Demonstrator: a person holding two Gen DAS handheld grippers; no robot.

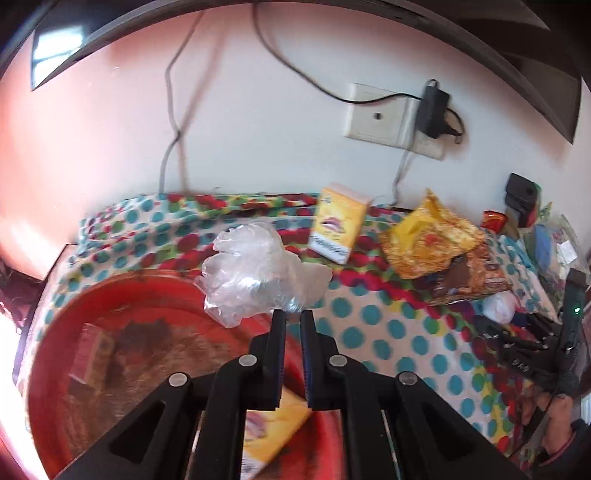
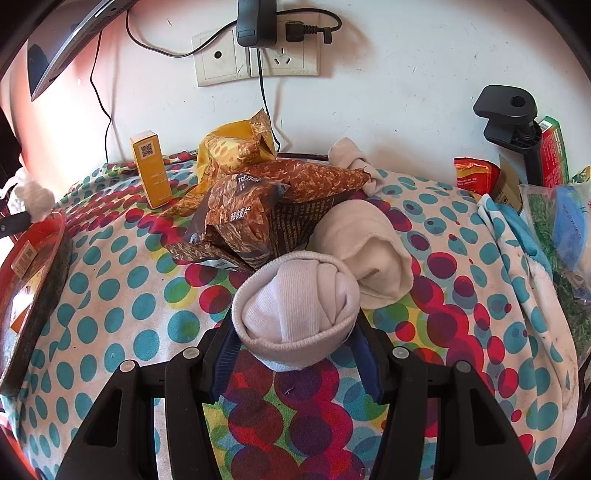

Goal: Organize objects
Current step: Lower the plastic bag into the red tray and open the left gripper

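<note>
While the left gripper (image 1: 293, 314) pinches a crumpled clear plastic bag (image 1: 255, 273) between nearly closed fingertips, holding it above the far rim of the red tray (image 1: 74, 306), the right gripper (image 2: 295, 339) clamps one rolled white sock (image 2: 295, 299) between its blue-lined fingers, just above the dotted cloth (image 2: 110, 295). Inside the tray lie two small boxes: a reddish one (image 1: 90, 350) at the left and a yellow one (image 1: 273, 435) at the near side, partly hidden behind the gripper. One more yellow box (image 1: 338, 225) stands upright on the cloth at the far side, near the wall. Two snack bags sit right of it, a yellow one (image 2: 229, 144) behind a brown one (image 2: 258, 206). Counting the held one, three sock bundles show in the right wrist view: a cream roll (image 2: 373, 251) touching the held sock on its right, and a smaller white one (image 2: 351, 155) far back by the wall. One wall socket plate (image 2: 258, 59) carries a black adapter (image 2: 255, 22).
</note>
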